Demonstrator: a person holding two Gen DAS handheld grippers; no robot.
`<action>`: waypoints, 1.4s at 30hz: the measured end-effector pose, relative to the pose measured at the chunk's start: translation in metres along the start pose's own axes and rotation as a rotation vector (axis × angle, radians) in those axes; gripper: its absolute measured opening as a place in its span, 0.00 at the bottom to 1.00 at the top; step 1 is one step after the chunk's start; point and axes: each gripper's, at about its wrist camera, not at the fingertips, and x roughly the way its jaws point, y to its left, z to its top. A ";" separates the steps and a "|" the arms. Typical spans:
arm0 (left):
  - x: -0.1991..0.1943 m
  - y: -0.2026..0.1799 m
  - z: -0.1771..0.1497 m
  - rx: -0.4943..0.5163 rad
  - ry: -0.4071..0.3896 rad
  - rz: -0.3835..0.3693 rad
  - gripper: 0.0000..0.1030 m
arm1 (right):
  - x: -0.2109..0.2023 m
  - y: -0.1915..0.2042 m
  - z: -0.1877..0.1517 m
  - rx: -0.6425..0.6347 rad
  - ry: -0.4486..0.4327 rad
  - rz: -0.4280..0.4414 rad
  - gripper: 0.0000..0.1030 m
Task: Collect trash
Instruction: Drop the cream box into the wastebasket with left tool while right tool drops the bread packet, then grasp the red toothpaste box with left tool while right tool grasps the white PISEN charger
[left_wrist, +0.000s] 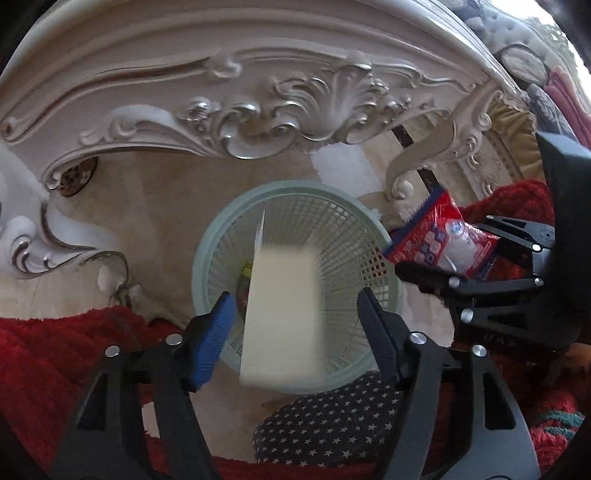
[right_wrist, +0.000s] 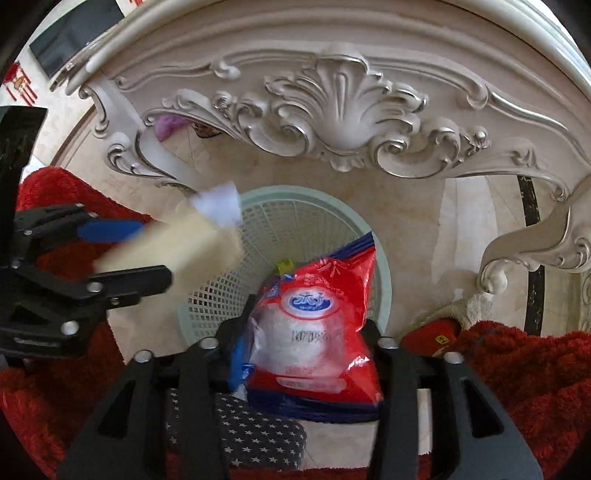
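Both grippers sit over the pale green mesh basket on the tiled floor. Left gripper — I see its fingers spread wide, one blue pad on the left, and a cream carton blurred between them. The carton looks close to the left pad, but I cannot tell whether it touches, and there is a clear gap to the right finger. From the right wrist view the same carton lies tilted across the basket's left rim, a white end pointing up toward the carved table.

Right gripper is clamped on a red snack bag with a blue oval logo and white contents — the bag stands upright between the fingers, its top edge over the basket's opening. In the left wrist view that bag hangs just beside the basket's right rim.

Inside the basket I make out a small yellow scrap, too small to name. A red fuzzy rug surrounds the floor patch, and a dark star-patterned fabric lies just below the basket. Above stands the ornate white table apron.
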 end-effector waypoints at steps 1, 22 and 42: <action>-0.001 0.001 0.000 -0.004 -0.006 0.012 0.71 | 0.000 0.001 0.000 0.000 0.001 -0.015 0.59; -0.092 -0.017 0.038 0.024 -0.171 0.053 0.85 | -0.079 -0.012 0.018 0.036 -0.214 -0.026 0.71; -0.083 0.023 0.350 -0.350 -0.405 0.188 0.85 | -0.120 -0.133 0.255 0.082 -0.508 -0.179 0.71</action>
